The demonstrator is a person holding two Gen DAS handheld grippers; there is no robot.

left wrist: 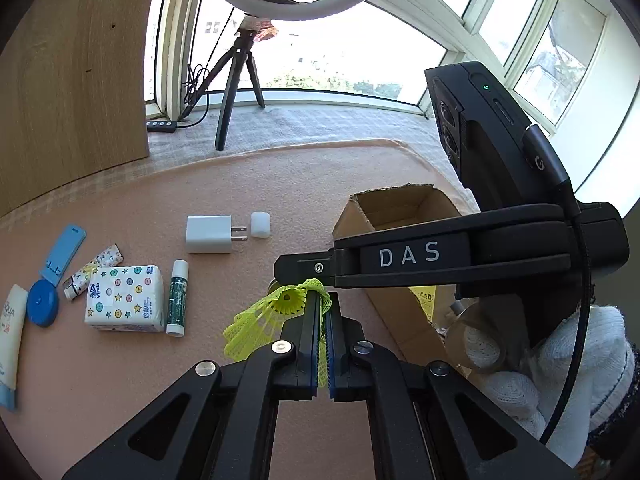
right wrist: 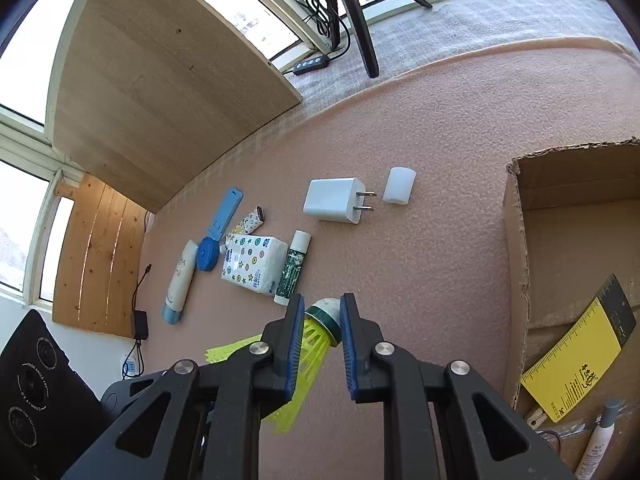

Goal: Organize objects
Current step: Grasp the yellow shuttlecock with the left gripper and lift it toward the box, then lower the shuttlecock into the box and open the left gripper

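A yellow plastic shuttlecock (left wrist: 276, 312) with a white, green-banded cork head (right wrist: 325, 312) hangs above the pink mat (right wrist: 440, 120), held from both ends. My left gripper (left wrist: 322, 298) is shut on the edge of its mesh skirt. My right gripper (right wrist: 322, 300) has its blue pads pressed on the cork head; in the left wrist view the right gripper (left wrist: 304, 270) reaches in from the right, held by a white-gloved hand (left wrist: 580, 360). An open cardboard box (right wrist: 516, 240) stands just right of the shuttlecock, seen too as the cardboard box (left wrist: 400, 208) behind the right gripper.
On the mat to the left lie a white charger (right wrist: 332, 200), a white cap (right wrist: 398, 185), a tissue pack (right wrist: 254, 262), a green stick (right wrist: 294, 268), a blue stand (right wrist: 218, 232) and a cream tube (right wrist: 182, 276). The box holds a yellow ruler card (right wrist: 576, 364). A tripod (left wrist: 236, 80) stands behind.
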